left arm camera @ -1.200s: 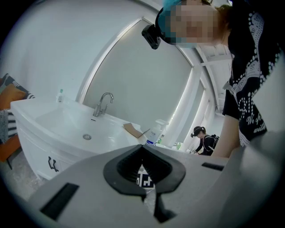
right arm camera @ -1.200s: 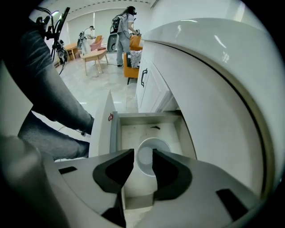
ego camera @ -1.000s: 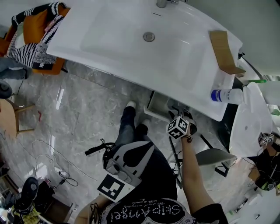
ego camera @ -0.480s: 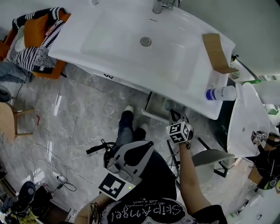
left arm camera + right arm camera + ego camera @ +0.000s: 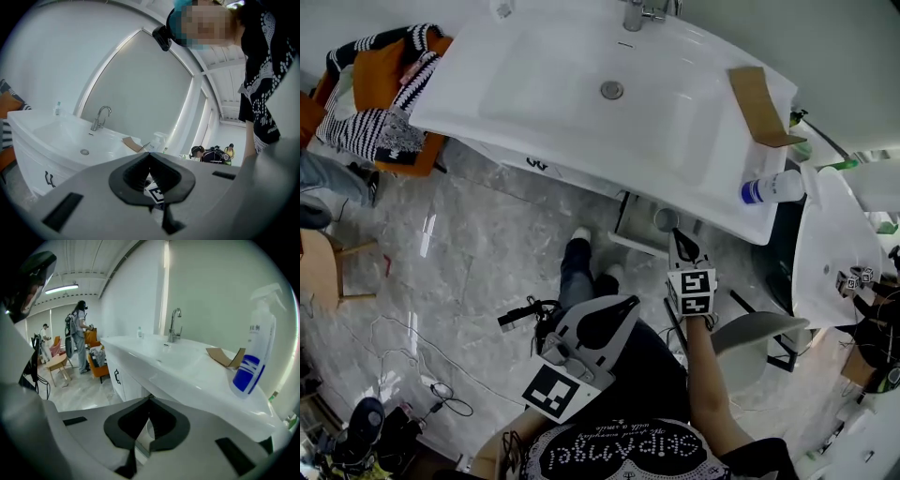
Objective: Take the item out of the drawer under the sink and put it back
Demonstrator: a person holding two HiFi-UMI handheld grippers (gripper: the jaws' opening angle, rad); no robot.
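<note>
A: What just changed at the drawer (image 5: 630,242)?
B: The right gripper (image 5: 680,242) clamped onto the pale cup (image 5: 666,220) and rose. The cup seems lifted clear, beneath the right end of the sink (image 5: 553,84), so removal has begun.

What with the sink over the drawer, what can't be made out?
White drawer's interior: head view, white ceramic sink overhangs it.
Pale curved item at right gripper's fingers: right gripper view, grey fingers cover most; grip unclear.
Blue-and-white spray bottle's print: same view, too small.

spray bottle (image 5: 773,187) upright | cardboard (image 5: 757,105) near it | striped cloth (image 5: 370,131) on chair (image 5: 420,147)
</note>
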